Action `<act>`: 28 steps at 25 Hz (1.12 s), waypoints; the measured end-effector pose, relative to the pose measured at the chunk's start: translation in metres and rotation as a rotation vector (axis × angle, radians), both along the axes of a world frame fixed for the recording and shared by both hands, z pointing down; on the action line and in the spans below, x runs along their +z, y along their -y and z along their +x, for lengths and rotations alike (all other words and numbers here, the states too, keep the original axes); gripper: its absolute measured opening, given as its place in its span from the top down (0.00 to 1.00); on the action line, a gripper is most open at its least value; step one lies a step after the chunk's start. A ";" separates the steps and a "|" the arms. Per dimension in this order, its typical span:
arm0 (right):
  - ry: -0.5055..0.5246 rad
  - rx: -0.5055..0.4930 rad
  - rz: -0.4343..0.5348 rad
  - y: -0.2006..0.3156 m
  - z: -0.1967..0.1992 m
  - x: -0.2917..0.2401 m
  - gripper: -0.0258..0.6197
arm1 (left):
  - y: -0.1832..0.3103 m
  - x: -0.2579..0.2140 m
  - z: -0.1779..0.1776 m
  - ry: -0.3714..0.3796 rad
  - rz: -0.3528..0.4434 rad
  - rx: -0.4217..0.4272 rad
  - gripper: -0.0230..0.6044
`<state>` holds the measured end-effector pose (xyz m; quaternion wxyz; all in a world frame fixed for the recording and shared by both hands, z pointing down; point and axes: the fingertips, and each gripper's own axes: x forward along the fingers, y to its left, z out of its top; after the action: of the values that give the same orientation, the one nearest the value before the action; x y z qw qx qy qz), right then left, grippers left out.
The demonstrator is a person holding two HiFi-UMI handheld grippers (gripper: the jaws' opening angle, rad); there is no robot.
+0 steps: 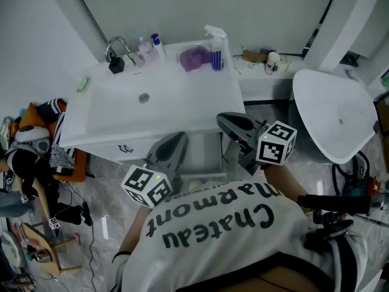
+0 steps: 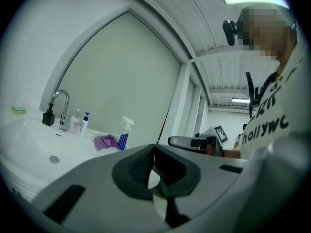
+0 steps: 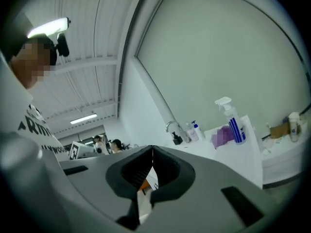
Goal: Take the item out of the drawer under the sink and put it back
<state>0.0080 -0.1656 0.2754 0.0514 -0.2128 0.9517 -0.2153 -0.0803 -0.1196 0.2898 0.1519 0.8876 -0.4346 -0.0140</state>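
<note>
A white sink (image 1: pixel 121 111) sits on a vanity against the wall, and its pale drawer front (image 1: pixel 124 149) shows just under the rim. My left gripper (image 1: pixel 180 137) is held level before the vanity's front, shut, with nothing between its fingertips. To its right my right gripper (image 1: pixel 222 119) is level too, jaws shut and empty. In the left gripper view the left gripper (image 2: pixel 154 147) has its tips together, and the right gripper (image 2: pixel 187 141) shows beyond. The right gripper (image 3: pixel 152 148) likewise has its tips together in its own view. No drawer item is in sight; my torso hides the area below.
On the sink's back edge stand a faucet (image 1: pixel 118 44), small bottles (image 1: pixel 157 46), a purple cloth (image 1: pixel 194 58) and a blue spray bottle (image 1: pixel 217 50). A white basin-shaped fixture (image 1: pixel 337 114) stands to the right. Bags and clutter (image 1: pixel 36 151) lie on the floor at left.
</note>
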 end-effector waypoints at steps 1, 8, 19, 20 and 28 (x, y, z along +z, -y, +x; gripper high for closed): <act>-0.064 0.015 0.002 0.002 -0.001 0.010 0.94 | 0.001 0.002 0.000 -0.002 -0.010 -0.003 0.95; -0.307 0.059 -0.084 0.007 0.004 0.059 0.94 | 0.003 0.025 0.006 0.065 -0.057 0.028 0.95; -0.325 0.059 -0.103 0.007 0.013 0.065 0.94 | -0.001 0.030 0.014 0.056 -0.103 0.015 0.95; -0.326 0.062 -0.109 0.008 0.013 0.066 0.94 | -0.002 0.030 0.014 0.056 -0.103 0.014 0.95; -0.337 0.068 -0.112 0.008 0.017 0.069 0.94 | -0.002 0.031 0.015 0.056 -0.103 0.009 0.95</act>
<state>0.0252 -0.1732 0.3449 -0.1137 -0.2803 0.9257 -0.2273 -0.0650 -0.1174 0.3208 0.1851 0.8806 -0.4349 0.0338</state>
